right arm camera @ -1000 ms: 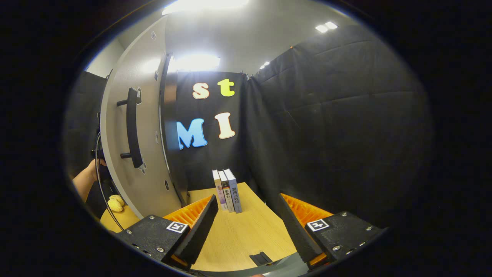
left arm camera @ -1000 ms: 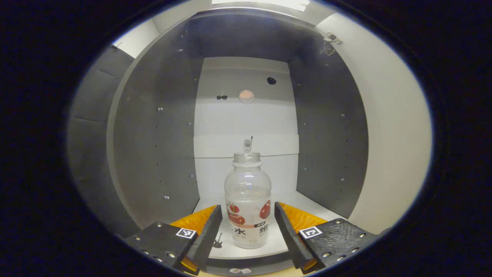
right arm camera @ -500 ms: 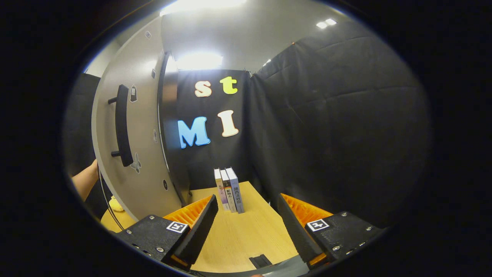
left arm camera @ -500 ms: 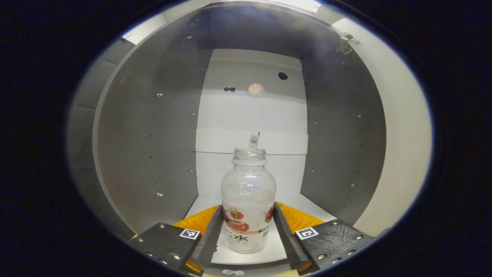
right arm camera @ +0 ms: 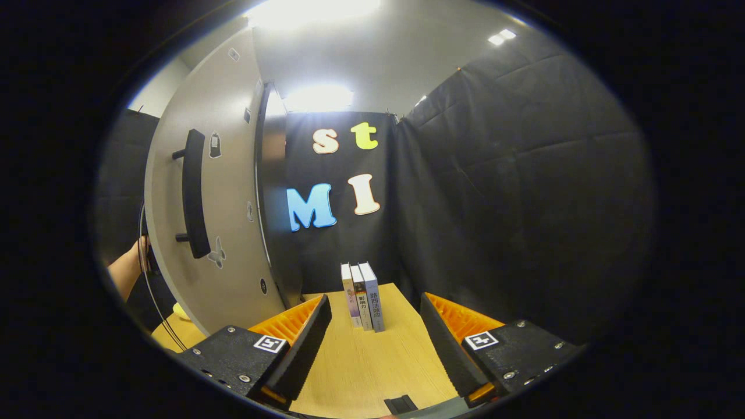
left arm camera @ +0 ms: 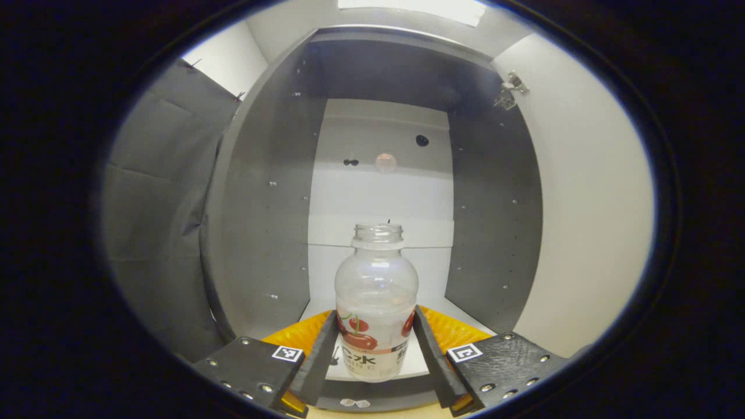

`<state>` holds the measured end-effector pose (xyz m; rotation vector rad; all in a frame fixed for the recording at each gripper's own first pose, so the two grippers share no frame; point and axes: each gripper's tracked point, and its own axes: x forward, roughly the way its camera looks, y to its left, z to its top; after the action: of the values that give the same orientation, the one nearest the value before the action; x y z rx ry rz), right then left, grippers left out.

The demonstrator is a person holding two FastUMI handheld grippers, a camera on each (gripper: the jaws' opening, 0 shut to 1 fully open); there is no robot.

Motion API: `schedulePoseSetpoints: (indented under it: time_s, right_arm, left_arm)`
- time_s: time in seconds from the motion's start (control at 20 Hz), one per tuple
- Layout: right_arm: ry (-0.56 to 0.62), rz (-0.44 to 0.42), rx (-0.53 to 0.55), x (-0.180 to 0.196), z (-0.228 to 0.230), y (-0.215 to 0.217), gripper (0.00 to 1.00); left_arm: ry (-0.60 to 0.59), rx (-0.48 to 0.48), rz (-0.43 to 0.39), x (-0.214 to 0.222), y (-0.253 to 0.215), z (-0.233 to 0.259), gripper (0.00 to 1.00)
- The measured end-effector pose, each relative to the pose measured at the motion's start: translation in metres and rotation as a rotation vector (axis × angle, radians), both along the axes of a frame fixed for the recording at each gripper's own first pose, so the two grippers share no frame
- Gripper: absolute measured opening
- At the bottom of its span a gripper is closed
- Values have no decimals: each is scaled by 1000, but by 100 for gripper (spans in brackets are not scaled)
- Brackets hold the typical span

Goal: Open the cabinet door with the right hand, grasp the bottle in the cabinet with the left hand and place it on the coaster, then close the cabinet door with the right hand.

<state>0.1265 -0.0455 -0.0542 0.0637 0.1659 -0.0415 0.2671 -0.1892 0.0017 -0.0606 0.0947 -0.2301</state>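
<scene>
grey cabinet point(left arm camera: 262, 233) — uncapped bottle point(left arm camera: 376, 302) pinched by left gripper point(left arm camera: 372, 364).

bottle point(left arm camera: 376, 302): clear, red cherry print label | cabinet point(left arm camera: 268, 203): dark grey sides, white back | door point(right arm camera: 227, 192): grey, black handle point(right arm camera: 194, 193) | table point(right arm camera: 372, 361): light wood

In the left gripper view the bottle point(left arm camera: 376, 302) has its lower sides covered by the fingers point(left arm camera: 319, 358), and its label print is too small to read. In the right gripper view, the open cabinet door point(right arm camera: 227, 192) hides most of a person's forearm point(right arm camera: 125, 273).
</scene>
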Motion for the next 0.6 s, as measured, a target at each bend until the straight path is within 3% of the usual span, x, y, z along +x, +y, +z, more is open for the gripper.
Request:
schedulePoseSetpoints:
  time_s: [0.05, 0.45, 0.5, 0.6]
  right_arm:
    - [-3, 4, 6, -1, 1, 5, 95]
    - [-22, 22, 14, -44, 13, 37, 95]
    - [-22, 21, 10, -49, 14, 38, 92]
    - [-21, 22, 3, -58, 16, 42, 95]
  left_arm:
    - [-7, 10, 0, -6, 4, 3, 75]
    - [-56, -5, -2, -59, 45, 29, 71]
    - [-55, -10, -4, -67, 48, 27, 71]
    - [-47, -21, -6, -81, 55, 22, 71]
